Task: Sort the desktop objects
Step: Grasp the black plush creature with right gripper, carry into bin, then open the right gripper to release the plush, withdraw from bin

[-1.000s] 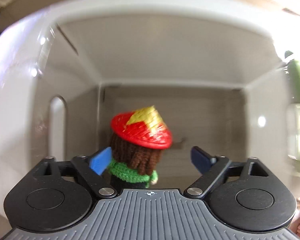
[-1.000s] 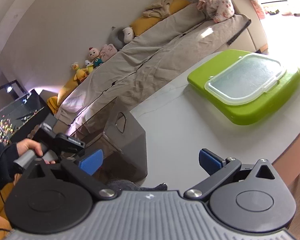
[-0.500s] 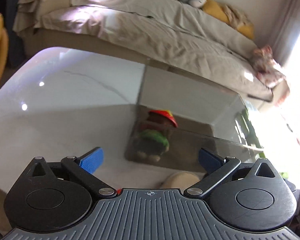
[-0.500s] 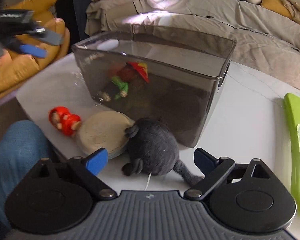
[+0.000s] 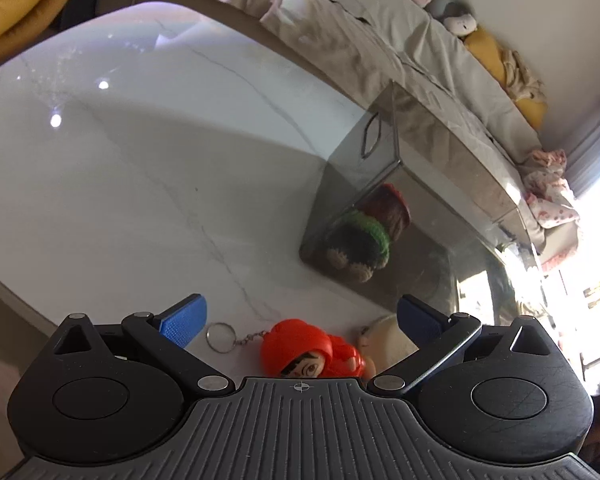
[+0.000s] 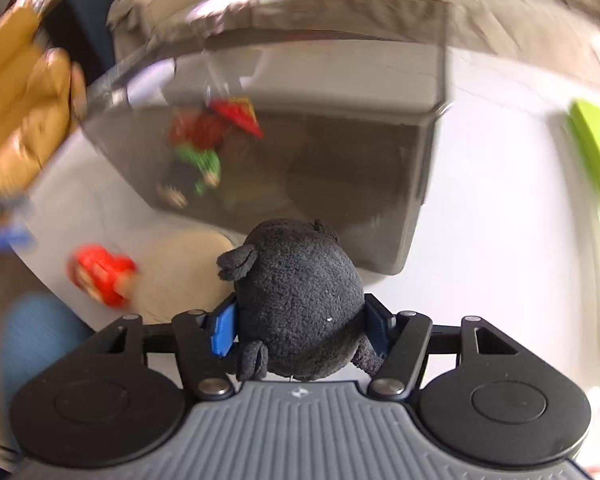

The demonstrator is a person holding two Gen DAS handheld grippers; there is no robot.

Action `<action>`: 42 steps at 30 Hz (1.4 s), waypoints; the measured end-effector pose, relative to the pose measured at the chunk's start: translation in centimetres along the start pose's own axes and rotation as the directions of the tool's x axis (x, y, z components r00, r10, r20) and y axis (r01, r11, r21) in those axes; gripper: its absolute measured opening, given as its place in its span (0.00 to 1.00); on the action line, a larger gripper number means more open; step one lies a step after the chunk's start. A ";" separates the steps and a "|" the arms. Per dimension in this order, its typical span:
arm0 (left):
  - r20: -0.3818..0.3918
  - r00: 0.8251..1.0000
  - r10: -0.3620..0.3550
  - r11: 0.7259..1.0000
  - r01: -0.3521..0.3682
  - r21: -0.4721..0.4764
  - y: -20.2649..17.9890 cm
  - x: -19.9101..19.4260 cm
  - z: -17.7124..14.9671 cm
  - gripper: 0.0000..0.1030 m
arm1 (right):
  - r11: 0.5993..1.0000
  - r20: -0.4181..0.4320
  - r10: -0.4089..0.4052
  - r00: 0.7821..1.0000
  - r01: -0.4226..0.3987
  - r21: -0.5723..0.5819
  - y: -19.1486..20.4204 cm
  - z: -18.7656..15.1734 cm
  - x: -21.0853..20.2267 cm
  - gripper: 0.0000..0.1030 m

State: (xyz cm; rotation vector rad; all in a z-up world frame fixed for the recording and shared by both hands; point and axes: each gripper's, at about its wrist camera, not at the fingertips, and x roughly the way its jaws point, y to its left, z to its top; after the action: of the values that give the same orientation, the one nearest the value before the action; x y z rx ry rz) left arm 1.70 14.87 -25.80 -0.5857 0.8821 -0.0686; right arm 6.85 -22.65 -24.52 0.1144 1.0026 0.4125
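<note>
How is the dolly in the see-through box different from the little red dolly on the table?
The knitted doll lies inside the smoky bin; the red figure lies outside on the table. The knitted doll is yarn, with a green jumper; the red figure looks smooth and has a keyring chain. Neither is gripped.

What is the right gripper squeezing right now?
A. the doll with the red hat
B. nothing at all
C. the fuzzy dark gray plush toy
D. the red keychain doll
C: in the right wrist view, the right gripper has its blue pads pressed against both sides of the dark gray plush toy.
</note>
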 end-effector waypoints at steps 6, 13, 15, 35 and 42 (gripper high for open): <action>0.026 0.996 -0.081 0.997 0.080 0.009 1.1 1.5 -1.9 1.00 | 0.992 0.150 0.119 0.981 -0.125 0.029 3.9 5.7 -9.5 0.63; 0.120 0.987 -0.107 0.994 0.103 0.039 2.0 1.7 -3.9 1.00 | 0.985 0.154 0.107 0.982 -0.126 0.115 6.1 17.2 -9.0 0.64; 0.157 0.983 -0.096 0.994 0.088 0.060 1.9 1.4 -4.3 1.00 | 0.987 0.057 0.015 0.998 -0.024 0.156 6.1 19.3 -4.9 0.64; 0.150 0.968 -0.202 0.979 0.203 0.012 3.4 2.4 -4.4 1.00 | 0.957 -0.467 -0.200 0.861 0.275 0.097 6.8 18.0 16.6 0.65; 0.136 0.976 -0.169 0.985 0.166 0.036 2.8 2.7 -4.3 1.00 | 0.966 -0.453 -0.158 0.877 0.232 0.113 5.8 18.3 12.8 0.82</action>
State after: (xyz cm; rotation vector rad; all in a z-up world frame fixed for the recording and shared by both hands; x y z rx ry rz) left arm -0.28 14.53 -31.24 -0.6333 0.6951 -0.1893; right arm 26.49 -10.65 -23.20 0.0664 1.4850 0.1678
